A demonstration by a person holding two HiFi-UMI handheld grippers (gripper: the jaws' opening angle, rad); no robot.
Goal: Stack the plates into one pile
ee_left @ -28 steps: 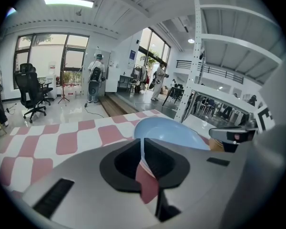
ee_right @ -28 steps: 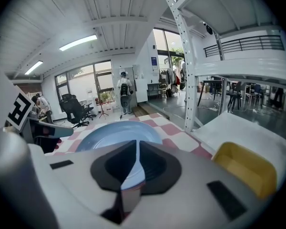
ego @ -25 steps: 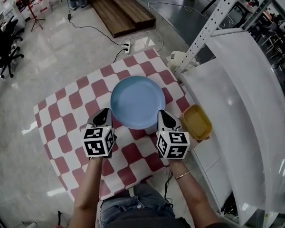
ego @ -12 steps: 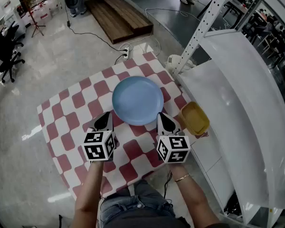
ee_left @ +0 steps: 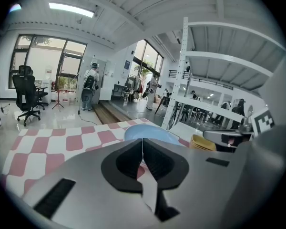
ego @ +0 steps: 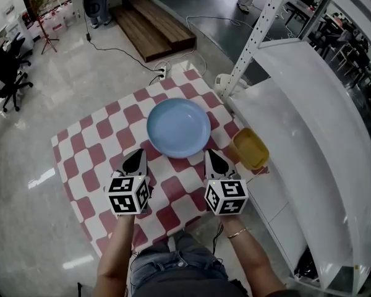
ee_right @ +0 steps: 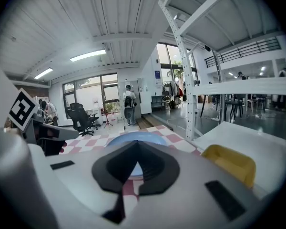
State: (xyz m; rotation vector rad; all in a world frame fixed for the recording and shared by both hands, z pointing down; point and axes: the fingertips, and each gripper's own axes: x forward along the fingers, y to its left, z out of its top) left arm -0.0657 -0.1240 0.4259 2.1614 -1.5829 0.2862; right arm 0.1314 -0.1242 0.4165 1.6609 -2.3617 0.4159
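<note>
Blue plate (ego: pixel 179 127) beyond closed jaws of left gripper (ego: pixel 137 154), right gripper (ego: pixel 212 154).

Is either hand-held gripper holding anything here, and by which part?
Nothing is held. The left hand-held gripper and the right hand-held gripper both have their jaws together and empty, short of the blue plate.

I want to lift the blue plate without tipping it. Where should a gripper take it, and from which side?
Probably the near rim of the blue plate, approached low from the person's side: it lies flat on the checked cloth, so only its thin raised edge offers a pinch.
</note>
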